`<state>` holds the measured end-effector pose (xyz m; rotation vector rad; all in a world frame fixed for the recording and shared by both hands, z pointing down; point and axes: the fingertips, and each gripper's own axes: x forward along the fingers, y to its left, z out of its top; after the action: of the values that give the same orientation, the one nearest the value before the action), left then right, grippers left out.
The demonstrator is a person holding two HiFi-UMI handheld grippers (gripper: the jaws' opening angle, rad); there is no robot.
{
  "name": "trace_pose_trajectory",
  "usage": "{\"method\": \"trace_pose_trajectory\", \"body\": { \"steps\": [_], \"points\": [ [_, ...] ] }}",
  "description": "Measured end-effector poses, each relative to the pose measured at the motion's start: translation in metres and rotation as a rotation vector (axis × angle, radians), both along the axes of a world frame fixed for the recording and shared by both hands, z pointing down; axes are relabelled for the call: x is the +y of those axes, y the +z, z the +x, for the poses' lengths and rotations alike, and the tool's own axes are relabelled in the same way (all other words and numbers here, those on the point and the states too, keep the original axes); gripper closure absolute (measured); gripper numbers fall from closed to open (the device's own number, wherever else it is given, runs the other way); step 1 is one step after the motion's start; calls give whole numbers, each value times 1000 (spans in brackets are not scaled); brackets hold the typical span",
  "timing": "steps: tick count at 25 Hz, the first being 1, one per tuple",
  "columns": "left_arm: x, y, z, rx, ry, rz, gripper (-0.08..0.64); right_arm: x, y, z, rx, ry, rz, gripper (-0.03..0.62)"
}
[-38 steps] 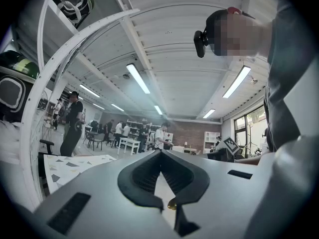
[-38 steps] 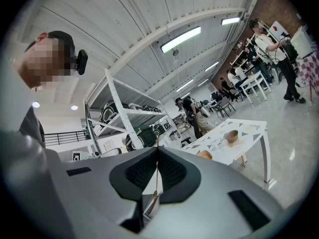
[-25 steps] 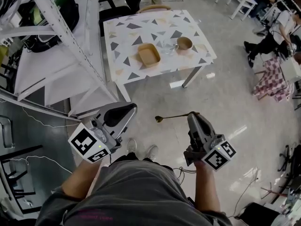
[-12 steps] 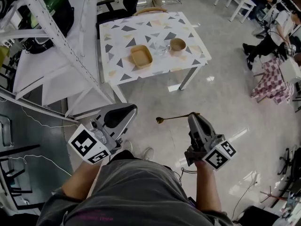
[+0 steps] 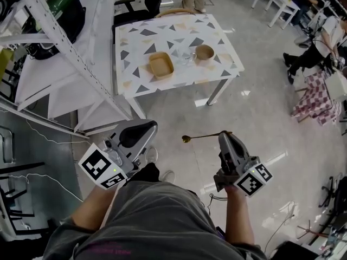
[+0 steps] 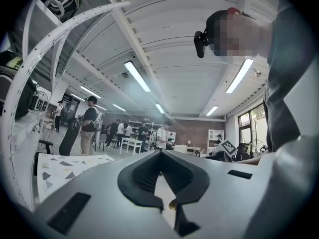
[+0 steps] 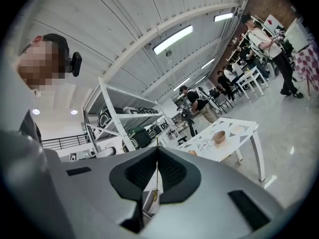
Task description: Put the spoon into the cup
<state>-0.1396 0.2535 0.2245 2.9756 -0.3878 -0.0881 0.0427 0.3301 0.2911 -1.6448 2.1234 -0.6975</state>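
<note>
My right gripper (image 5: 225, 136) is shut on the handle of a thin gold spoon (image 5: 201, 136), which lies level and points left, well above the floor. In the right gripper view the spoon (image 7: 157, 179) shows edge-on between the closed jaws of my right gripper (image 7: 158, 151). A brown cup (image 5: 204, 52) stands on the triangle-patterned table (image 5: 142, 43), far ahead of both grippers; the right gripper view shows the cup (image 7: 218, 135) too. My left gripper (image 5: 137, 135) is shut and holds nothing, its jaw tips meeting (image 6: 160, 153).
A tan tray (image 5: 162, 65) and a small clear item (image 5: 186, 57) sit on the table beside the cup. White metal shelving (image 5: 70, 53) rises at the left. People sit at the right (image 5: 320, 45), and others stand behind the table. A chair (image 5: 130, 15) stands at the table's far side.
The table has drifted a little left in the head view, and the person's feet have shifted as in a step. Both grippers keep their pose, the spoon still held.
</note>
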Motion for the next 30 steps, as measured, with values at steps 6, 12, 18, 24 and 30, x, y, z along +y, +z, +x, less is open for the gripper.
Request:
{"method": "trace_pose_trajectory", "body": {
  "steps": [6, 12, 18, 24, 30],
  "points": [
    [-16, 4, 15, 2, -2, -2, 545, -15, 5, 14, 1, -2, -3, 569],
    [-43, 12, 32, 5, 3, -9, 545, -42, 10, 31, 8, 6, -4, 569],
    [-85, 22, 49, 3, 15, -21, 545, -82, 20, 43, 10, 12, -16, 569],
    [-137, 29, 63, -3, 31, -43, 545, -129, 28, 57, 8, 31, -42, 569],
    [-194, 37, 78, -14, 59, -63, 545, -180, 33, 66, 0, 55, -60, 569]
  ]
}}
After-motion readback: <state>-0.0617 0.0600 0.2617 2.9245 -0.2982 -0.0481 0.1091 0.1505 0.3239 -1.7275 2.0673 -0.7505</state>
